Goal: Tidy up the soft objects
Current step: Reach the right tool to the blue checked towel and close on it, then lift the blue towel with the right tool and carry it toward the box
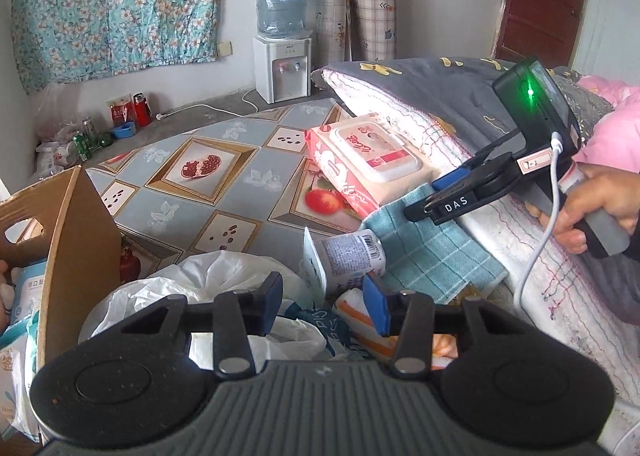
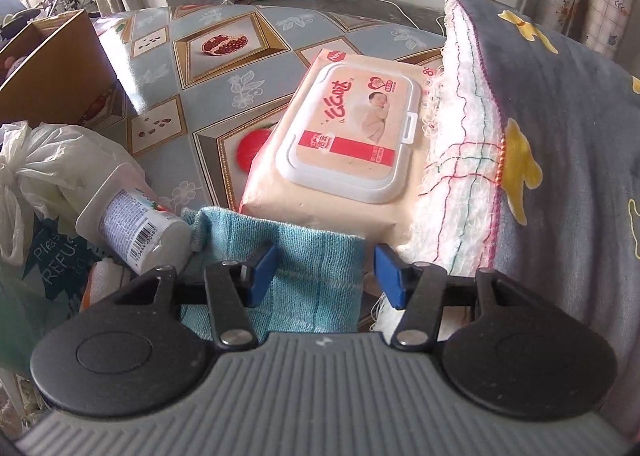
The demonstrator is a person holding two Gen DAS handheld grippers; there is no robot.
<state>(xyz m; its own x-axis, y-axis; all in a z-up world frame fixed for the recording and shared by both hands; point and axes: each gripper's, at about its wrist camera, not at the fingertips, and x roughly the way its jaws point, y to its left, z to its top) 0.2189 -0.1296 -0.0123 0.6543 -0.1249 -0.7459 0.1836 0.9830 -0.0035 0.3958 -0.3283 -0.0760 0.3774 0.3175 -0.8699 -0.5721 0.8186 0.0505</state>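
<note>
Right gripper: jaws parted, released, poised over the blue cloth. Wipes pack lies ahead. Left gripper: released above the plastic bag.

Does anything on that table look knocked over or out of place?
Yes. A small white bottle lies tipped on its side beside the blue checked cloth, wedged among a crumpled white plastic bag and other clutter. The wipes pack sits tilted, leaning against the folded quilt.
</note>
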